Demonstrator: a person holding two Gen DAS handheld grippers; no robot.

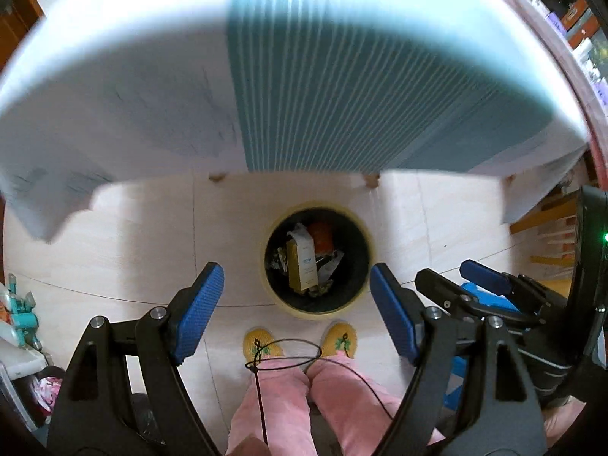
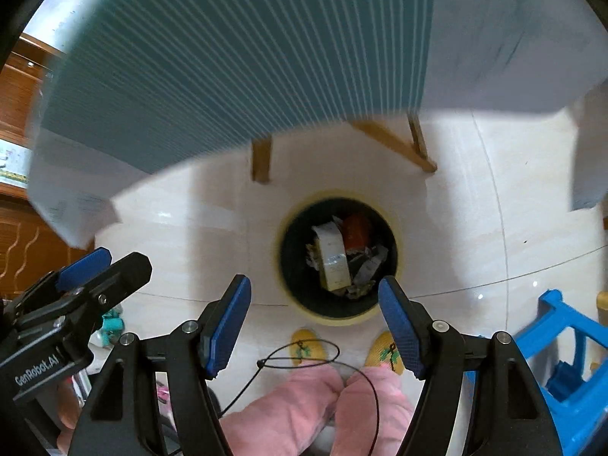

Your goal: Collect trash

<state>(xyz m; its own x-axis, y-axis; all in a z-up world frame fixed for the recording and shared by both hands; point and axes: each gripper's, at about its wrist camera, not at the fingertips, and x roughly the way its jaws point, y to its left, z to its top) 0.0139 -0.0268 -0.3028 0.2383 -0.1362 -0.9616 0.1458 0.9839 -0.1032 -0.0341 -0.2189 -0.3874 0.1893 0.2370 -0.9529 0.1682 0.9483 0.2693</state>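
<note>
Left tongs (image 1: 296,304): spread wide, nothing between the blue ribbed pads (image 1: 201,311); they point down at the floor, framing the bin from above.
Right tongs (image 2: 315,323): also wide apart and holding nothing; seen from the left wrist view they sit just to the right of the left tongs.
Trash bin (image 1: 370,235): round, pale yellow rim, dark inside, standing on the floor just in front of the person's feet and just out from the table edge.
Trash (image 1: 304,266): already inside the bin; a tall whitish carton (image 2: 334,262) lies on top, an orange packet (image 2: 357,231) beside it, crumpled wrappers around them.
Table (image 2: 235,53): covered by a teal-striped cloth with white sides, blurred, filling the upper part of both views; wooden legs (image 2: 262,159) show below.
Floor (image 1: 133,235): light tiles.
Person: pink trousers (image 2: 288,414), yellow slippers (image 1: 262,342), a thin black cord (image 1: 288,353) looped over the knees.
Blue stool (image 2: 566,364): to the person's right.
</note>
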